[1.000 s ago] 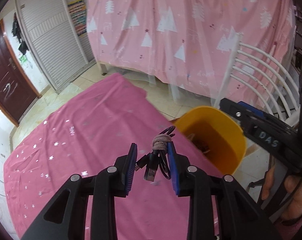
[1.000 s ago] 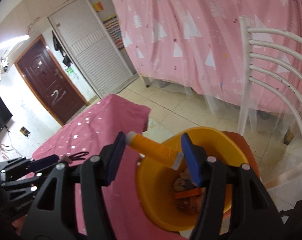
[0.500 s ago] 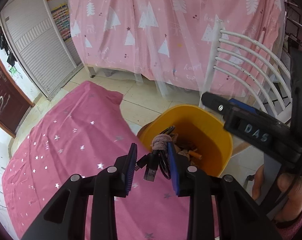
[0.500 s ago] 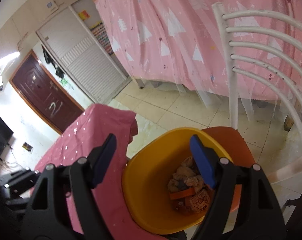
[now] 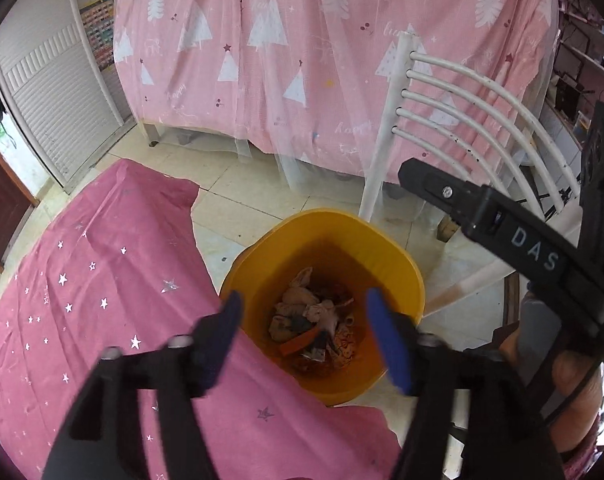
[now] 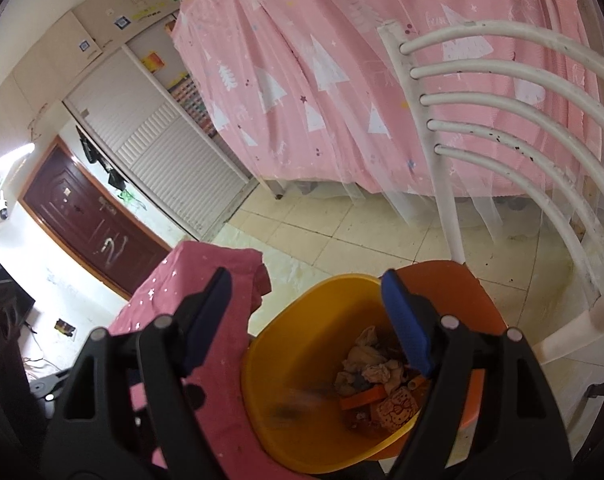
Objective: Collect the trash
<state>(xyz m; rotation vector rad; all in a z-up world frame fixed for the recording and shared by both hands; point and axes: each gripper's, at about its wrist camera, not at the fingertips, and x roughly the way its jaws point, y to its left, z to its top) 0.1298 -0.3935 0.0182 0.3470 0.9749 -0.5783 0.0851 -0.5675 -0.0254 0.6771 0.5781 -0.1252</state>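
A yellow trash bin (image 5: 401,264) stands beside the pink star-print tablecloth (image 5: 102,280), and it also shows in the right wrist view (image 6: 278,360). Crumpled tissues and an orange piece of trash (image 5: 313,320) lie at its bottom, seen in the right wrist view too (image 6: 377,376). My left gripper (image 5: 305,336) is open and empty above the bin. My right gripper (image 6: 305,312) is open and empty over the bin's rim. A dark blurred shape (image 6: 298,398) is inside the bin. The right gripper's body (image 5: 501,232) shows at the right of the left wrist view.
A white slatted chair (image 5: 453,128) stands right behind the bin; it also shows in the right wrist view (image 6: 501,112). An orange stool seat (image 6: 453,276) is under the bin. A pink tree-print curtain (image 5: 302,40) hangs behind. Tiled floor (image 5: 238,184) lies between.
The left gripper moved over the bin and opened, letting go of the black cable bundle. The right gripper opened earlier, dropping the orange tube into the bin, and stays open.
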